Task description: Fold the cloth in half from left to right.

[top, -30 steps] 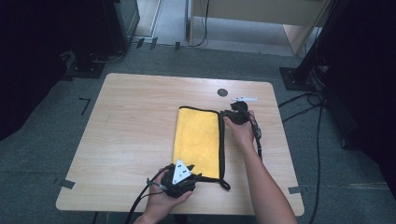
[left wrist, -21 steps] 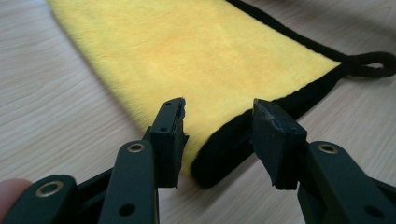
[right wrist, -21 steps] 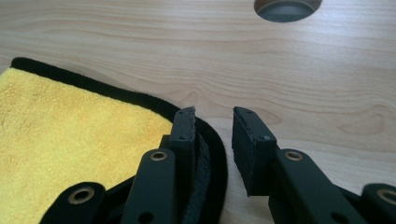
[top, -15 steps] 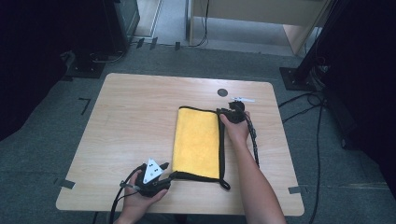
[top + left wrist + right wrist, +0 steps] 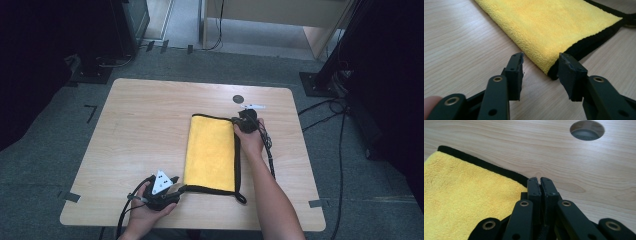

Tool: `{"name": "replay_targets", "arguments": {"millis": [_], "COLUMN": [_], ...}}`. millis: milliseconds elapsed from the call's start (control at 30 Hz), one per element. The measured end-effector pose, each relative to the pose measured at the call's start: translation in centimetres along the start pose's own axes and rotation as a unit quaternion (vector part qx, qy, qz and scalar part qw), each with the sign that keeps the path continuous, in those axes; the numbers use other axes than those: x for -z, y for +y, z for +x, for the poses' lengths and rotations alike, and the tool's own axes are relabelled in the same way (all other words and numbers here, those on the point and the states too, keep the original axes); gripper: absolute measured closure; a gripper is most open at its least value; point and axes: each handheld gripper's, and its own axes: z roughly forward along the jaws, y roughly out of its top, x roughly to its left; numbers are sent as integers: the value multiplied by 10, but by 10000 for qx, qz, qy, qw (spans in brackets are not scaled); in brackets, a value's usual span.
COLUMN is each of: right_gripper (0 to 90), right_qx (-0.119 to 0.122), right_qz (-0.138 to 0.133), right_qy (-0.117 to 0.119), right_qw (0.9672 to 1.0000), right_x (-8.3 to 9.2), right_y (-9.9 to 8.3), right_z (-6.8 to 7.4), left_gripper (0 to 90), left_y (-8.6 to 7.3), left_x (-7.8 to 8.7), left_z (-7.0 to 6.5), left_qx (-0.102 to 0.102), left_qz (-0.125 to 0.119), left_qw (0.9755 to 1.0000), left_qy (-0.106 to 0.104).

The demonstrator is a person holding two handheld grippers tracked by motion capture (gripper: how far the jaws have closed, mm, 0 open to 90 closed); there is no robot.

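1. High view: one yellow cloth [image 5: 211, 152], folded to a long rectangle with black edging, flat on the wooden table [image 5: 140, 130]. Two grippers counted: left gripper [image 5: 176, 187] just beside the cloth's near left corner, right gripper [image 5: 239, 121] at its far right corner. One round hole [image 5: 238, 99] in the tabletop just beyond the right gripper, one small white item [image 5: 253, 106] beside it. One loop of black edging [image 5: 241, 196] sticking out at the near right corner.

2. Left gripper view: left gripper [image 5: 540, 65] with two fingers [image 5: 514, 72] spread apart, nothing pinched. Cloth corner [image 5: 549, 69] lying just ahead of the gap, close to the right-hand finger, plush yellow pile with a thick black hem. Bare wood under and to the left of the fingers; nothing in the way.

3. Right gripper view: right gripper [image 5: 540, 179] with two fingers [image 5: 533, 187] just closed and pressed together at the cloth's black-hemmed corner [image 5: 520, 178]; fabric between the pads, cannot tell. Yellow cloth [image 5: 464, 197] spreading left of the fingers. One round hole [image 5: 587, 130] ahead and to the right, well apart.
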Motion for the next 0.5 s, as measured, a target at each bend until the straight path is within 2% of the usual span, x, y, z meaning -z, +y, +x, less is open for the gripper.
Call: {"name": "replay_targets", "arguments": {"millis": [133,200,233,333,500], "right_gripper": [871,870,869,871,873], "right_qx": [22,5,56,117,77], "right_qz": [-30,-24,-13,23,184], "right_qy": [-100,-110,-176,-327,-492], "right_qw": [9999,9999,9998,9994,9986], "right_x": [5,6,8,9,8], "right_y": [3,4,5,6,3], "right_z": [1,1,1,1,-7], "left_gripper": [646,666,729,792,840], "left_y": [0,0,0,0,-1], "left_x": [-1,-2,-3,-4,-5], "left_z": [-3,-4,-5,-5,-6], "left_qx": [-185,-200,-252,-308,-346], "left_qz": [74,51,81,140,171], "left_qw": [9998,9998,9996,9994,9993], "left_qy": [11,17,5,-15,0]}}
